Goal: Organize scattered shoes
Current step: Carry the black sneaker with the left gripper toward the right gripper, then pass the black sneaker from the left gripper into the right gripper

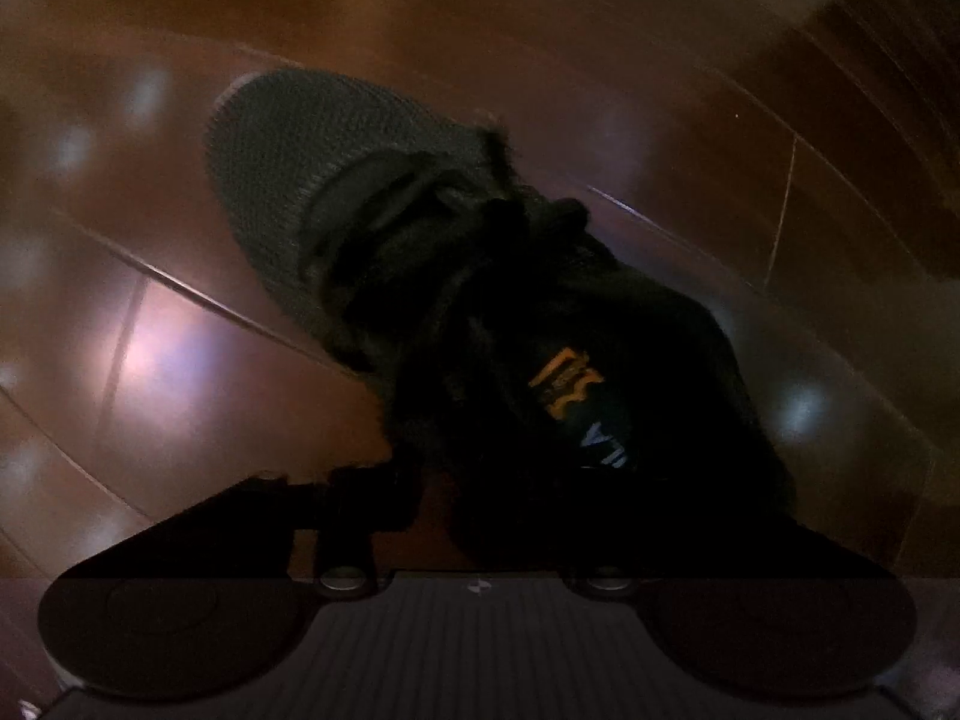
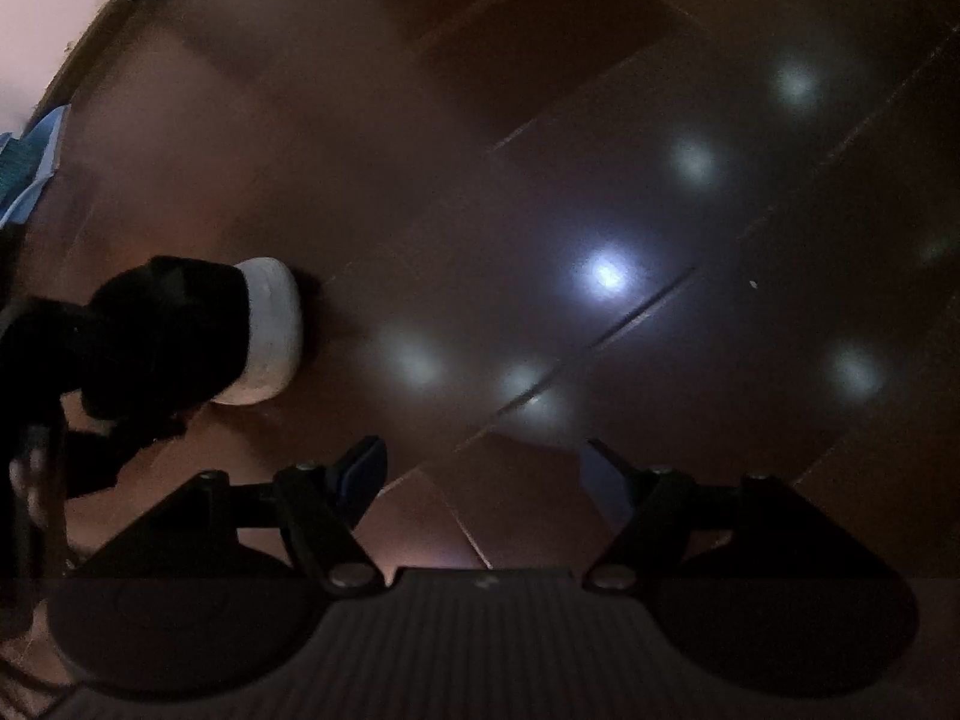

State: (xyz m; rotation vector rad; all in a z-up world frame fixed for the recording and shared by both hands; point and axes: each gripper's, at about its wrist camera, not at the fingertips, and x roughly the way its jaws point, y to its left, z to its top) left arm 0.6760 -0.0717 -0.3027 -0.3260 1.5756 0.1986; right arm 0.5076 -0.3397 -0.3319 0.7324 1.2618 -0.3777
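Note:
A black sneaker (image 1: 420, 252) with a grey knit toe and an orange mark on its tongue fills the left wrist view, toe pointing up-left. My left gripper (image 1: 492, 498) is shut on its heel end; only the left finger (image 1: 372, 498) shows, since the shoe hides the other one. The right wrist view shows the same sneaker (image 2: 174, 336) at the far left, its white sole turned toward the camera. My right gripper (image 2: 483, 474) is open over bare floor to the right of the shoe, with nothing between its fingers.
Glossy dark-brown wooden floor (image 2: 600, 192) with lamp reflections lies under both grippers. A blue and white object (image 2: 33, 162) sits at the far left edge of the right wrist view, near a pale wall. A lighter skirting strip (image 1: 750, 6) runs along the top right.

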